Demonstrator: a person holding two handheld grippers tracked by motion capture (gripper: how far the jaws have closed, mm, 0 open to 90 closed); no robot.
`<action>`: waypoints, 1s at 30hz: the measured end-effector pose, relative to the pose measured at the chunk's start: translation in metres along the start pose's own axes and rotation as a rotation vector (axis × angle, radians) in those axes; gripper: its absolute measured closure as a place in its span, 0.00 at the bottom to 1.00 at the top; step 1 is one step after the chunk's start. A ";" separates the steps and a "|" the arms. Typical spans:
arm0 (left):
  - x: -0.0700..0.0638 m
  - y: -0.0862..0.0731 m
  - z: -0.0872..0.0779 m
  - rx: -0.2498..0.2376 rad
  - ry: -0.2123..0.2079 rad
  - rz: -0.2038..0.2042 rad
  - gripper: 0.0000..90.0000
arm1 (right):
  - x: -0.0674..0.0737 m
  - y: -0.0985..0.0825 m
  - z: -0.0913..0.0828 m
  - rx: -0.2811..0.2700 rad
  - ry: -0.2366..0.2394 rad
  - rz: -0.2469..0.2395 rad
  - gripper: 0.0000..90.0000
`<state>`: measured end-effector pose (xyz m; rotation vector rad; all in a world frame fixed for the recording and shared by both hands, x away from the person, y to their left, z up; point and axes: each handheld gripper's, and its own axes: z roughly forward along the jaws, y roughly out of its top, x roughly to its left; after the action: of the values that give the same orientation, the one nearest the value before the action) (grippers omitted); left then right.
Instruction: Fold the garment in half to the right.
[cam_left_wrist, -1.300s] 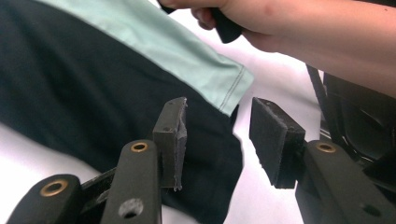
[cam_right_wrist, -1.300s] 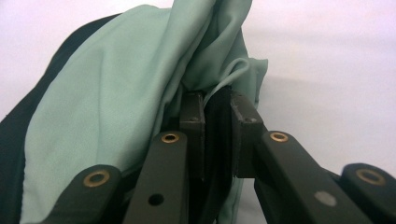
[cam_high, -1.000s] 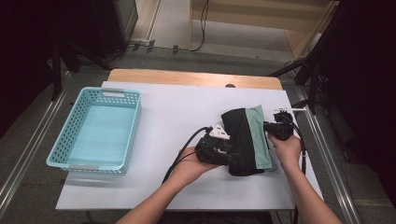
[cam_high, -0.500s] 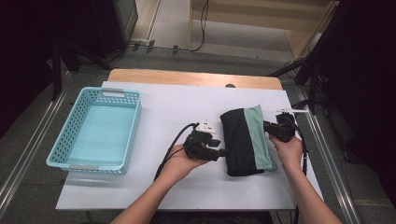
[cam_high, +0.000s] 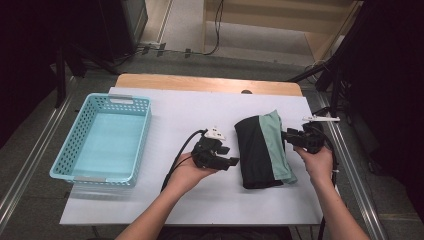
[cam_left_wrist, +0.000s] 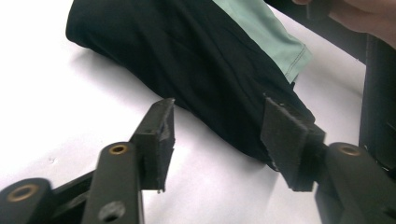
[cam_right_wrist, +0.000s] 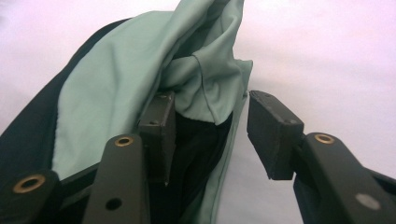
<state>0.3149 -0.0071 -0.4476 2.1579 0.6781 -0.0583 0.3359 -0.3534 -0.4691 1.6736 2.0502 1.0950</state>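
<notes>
A folded garment (cam_high: 262, 150), black with a mint-green panel, lies on the white table (cam_high: 190, 115) right of centre. My left gripper (cam_high: 231, 161) rests in a hand just left of it, pointing at its black edge. Its jaws have just been opening. In the left gripper view my left gripper (cam_left_wrist: 217, 135) stands open over bare table, with the black fabric (cam_left_wrist: 196, 60) just beyond the pads. My right gripper (cam_high: 287, 138) is at the garment's right edge. Its jaws have also just been opening, and my right gripper (cam_right_wrist: 210, 126) is open with a loose green fold (cam_right_wrist: 205, 79) between the unpressed pads.
A turquoise plastic basket (cam_high: 144, 135) stands empty at the table's left side. A wooden strip (cam_high: 200, 82) runs along the far edge. Both forearms come in from the near edge. Cables trail from each gripper over the table.
My left gripper has drawn back to the left off the garment, which now lies on its own. Both grippers' jaws have opened wider, and the right one has let the green edge go.
</notes>
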 end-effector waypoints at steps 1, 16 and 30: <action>0.001 0.000 0.000 -0.002 -0.003 -0.004 0.49 | 0.000 0.000 -0.002 -0.001 0.002 -0.004 0.55; 0.009 -0.005 -0.001 -0.002 0.003 -0.015 0.41 | 0.004 -0.003 -0.035 -0.021 0.038 -0.012 0.52; 0.011 -0.010 -0.005 0.003 0.029 -0.014 0.41 | 0.016 -0.001 -0.034 0.014 0.059 -0.057 0.57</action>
<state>0.3188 0.0068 -0.4546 2.1609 0.7102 -0.0352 0.3094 -0.3517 -0.4428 1.5970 2.1332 1.1266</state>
